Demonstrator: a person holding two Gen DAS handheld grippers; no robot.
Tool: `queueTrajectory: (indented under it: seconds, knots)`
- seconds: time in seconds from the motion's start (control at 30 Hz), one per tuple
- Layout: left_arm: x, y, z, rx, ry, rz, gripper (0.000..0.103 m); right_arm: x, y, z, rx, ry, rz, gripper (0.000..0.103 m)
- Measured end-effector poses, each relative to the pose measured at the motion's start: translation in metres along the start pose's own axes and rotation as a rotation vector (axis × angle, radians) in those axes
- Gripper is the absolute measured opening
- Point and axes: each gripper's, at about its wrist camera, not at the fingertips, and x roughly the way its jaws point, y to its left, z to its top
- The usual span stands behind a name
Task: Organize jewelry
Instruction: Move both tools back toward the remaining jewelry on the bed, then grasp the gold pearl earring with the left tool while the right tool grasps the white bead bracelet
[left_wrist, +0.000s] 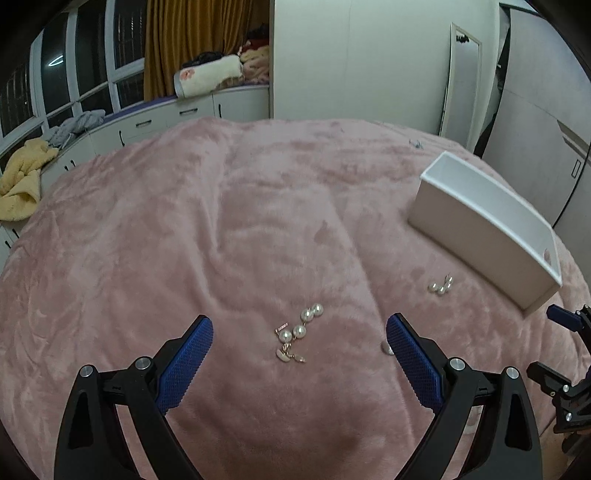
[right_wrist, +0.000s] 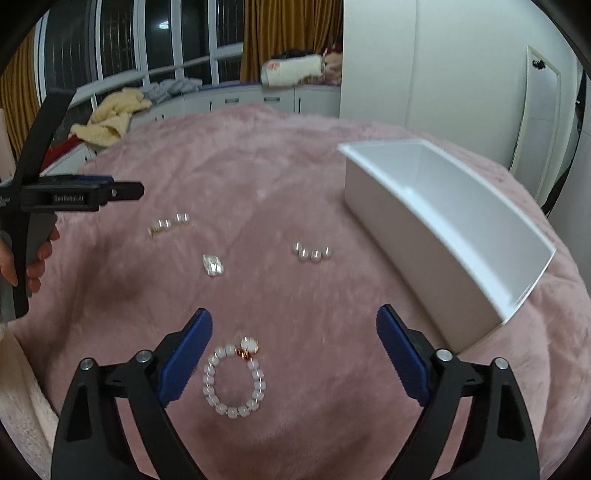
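Blurring softens the far pieces in the right wrist view. Left gripper (left_wrist: 299, 330) jaws apart over a pearl earring cluster (left_wrist: 299, 328) on fuzzy pink blanket (left_wrist: 184, 221). Right gripper (right_wrist: 294, 328) jaws apart over a beaded bracelet (right_wrist: 234, 380), unseen from the left. White rectangular box (right_wrist: 436, 236) sits right; small silvery piece (right_wrist: 213, 265) unclear.
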Motion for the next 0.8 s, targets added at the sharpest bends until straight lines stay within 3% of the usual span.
queueTrajectory:
  seconds: [0.37, 0.47, 0.53, 0.6, 0.73, 0.8]
  knots:
    - [0.051, 0.011, -0.026, -0.019, 0.086, -0.029, 0.096, 0.045, 0.010, -0.027, -0.039, 0.140, 0.026, 0.074]
    - [0.055, 0.014, -0.031, -0.029, 0.094, -0.040, 0.095, 0.053, 0.011, -0.033, -0.039, 0.176, 0.040, 0.064]
    - [0.057, 0.016, -0.034, -0.031, 0.091, -0.048, 0.089, 0.058, 0.012, -0.036, -0.041, 0.205, 0.057, 0.056]
    - [0.062, 0.016, -0.036, -0.022, 0.114, -0.057, 0.074, 0.062, 0.014, -0.039, -0.050, 0.237, 0.073, 0.051]
    - [0.064, 0.015, -0.037, -0.012, 0.112, -0.052, 0.073, 0.065, 0.017, -0.040, -0.056, 0.252, 0.080, 0.046]
    - [0.064, 0.016, -0.036, -0.016, 0.108, -0.057, 0.066, 0.065, 0.014, -0.040, -0.042, 0.259, 0.085, 0.042]
